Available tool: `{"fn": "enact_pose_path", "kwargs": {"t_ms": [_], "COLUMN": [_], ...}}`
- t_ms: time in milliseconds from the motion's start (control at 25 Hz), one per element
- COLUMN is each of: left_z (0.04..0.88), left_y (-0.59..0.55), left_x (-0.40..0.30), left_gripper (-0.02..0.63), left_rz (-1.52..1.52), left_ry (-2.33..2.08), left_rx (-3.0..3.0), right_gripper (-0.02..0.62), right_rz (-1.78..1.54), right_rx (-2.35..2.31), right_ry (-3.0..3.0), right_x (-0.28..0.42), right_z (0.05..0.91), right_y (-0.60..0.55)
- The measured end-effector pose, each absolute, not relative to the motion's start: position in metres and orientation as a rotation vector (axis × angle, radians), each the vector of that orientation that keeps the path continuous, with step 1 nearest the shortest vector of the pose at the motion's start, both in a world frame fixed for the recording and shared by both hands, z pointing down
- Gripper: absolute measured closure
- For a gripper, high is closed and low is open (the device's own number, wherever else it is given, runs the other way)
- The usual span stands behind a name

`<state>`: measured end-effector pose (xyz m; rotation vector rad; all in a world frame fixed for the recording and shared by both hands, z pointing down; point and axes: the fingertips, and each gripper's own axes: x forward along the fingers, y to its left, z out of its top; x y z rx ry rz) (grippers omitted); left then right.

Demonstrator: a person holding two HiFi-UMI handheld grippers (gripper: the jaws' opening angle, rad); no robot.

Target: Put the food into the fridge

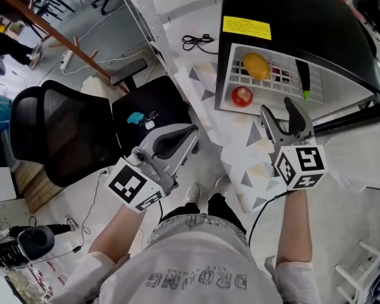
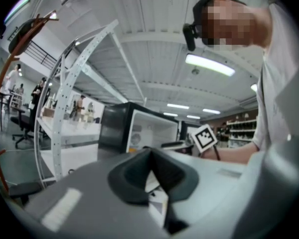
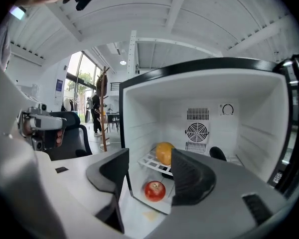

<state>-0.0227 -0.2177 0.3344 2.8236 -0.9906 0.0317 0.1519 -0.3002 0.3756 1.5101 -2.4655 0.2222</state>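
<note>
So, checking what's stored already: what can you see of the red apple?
The red apple is round and glossy, paler at the top. It rests on the white floor of the open fridge, near the front, below the wire shelf. Only the floor touches it; the open right gripper is apart from it.

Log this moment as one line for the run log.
fridge: open | apple: fridge floor | orange fruit: wire shelf | right gripper: open, empty, facing fridge | left gripper: shut, empty
</note>
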Motion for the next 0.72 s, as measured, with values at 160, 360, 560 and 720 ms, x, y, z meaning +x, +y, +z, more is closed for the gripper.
{"fn": "enact_pose_path", "kwargs": {"t_ms": [160, 360, 560, 720], "left_z": [0.331, 0.331, 0.329, 0.327], "left_y": [-0.207, -0.196, -0.189, -0.184], "left_x": [-0.024, -0.024, -0.024, -0.023], "left_gripper": [0.600, 0.600, 0.600, 0.600], "left_rz": [0.033, 0.040, 0.043, 0.043], "left_ry": [-0.963, -0.915, -0.872, -0.845], "left_rx": [2.840, 2.862, 2.884, 2.896], "right_gripper": [0.394, 0.463, 0.517, 0.551], "right_rz": [0.252, 0.260, 0.264, 0.269], "right_rx": [1.538, 1.557, 1.595, 1.627], "right_ry": [-2.526, -2.581, -2.587, -2.587], "right_x": [0.144, 0.131, 0.127, 0.127], "right_z": [0.360, 0.347, 0.340, 0.337], "right_y": [-0.274, -0.243, -0.222, -0.210]}}
